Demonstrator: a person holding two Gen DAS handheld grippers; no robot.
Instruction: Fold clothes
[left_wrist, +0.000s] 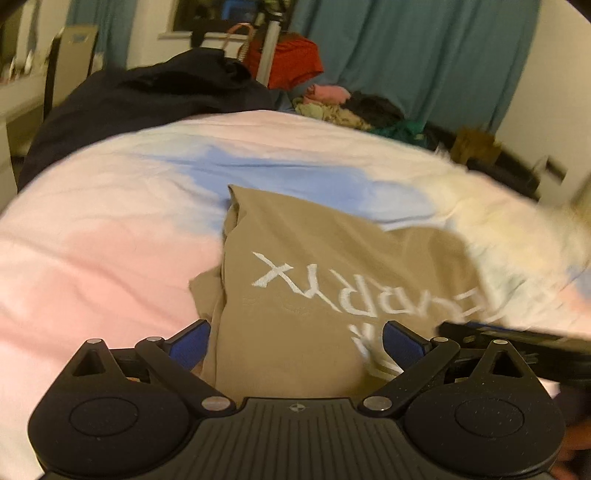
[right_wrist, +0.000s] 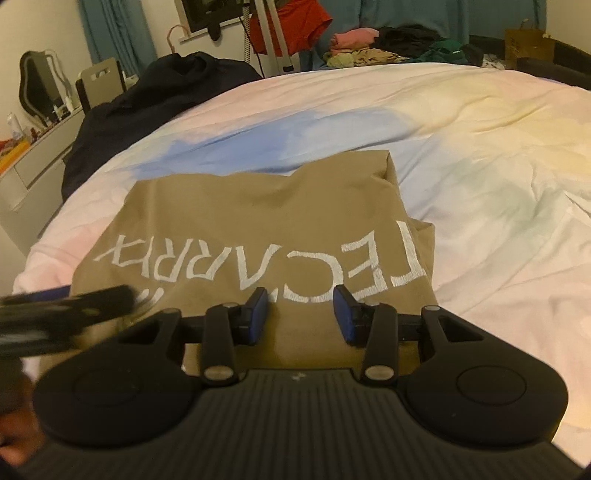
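— So how far along is the folding?

— Well along, I'd judge, for this one. The tan T-shirt (right_wrist: 258, 229) with white lettering lies on the pastel duvet (right_wrist: 480, 155), sides already tucked under into a rough rectangle; a loose flap sticks out at nine o'clock in the left wrist view.

— And the grippers?

— The left gripper (left_wrist: 295, 343) has its jaws wide apart over the near hem, holding nothing. The right gripper (right_wrist: 299, 314) is partly open above the lettering, pads clear of the cloth.

— What's left?

— Probably a last fold, then the clothes pile (right_wrist: 369, 51) at twelve o'clock, unfolded.
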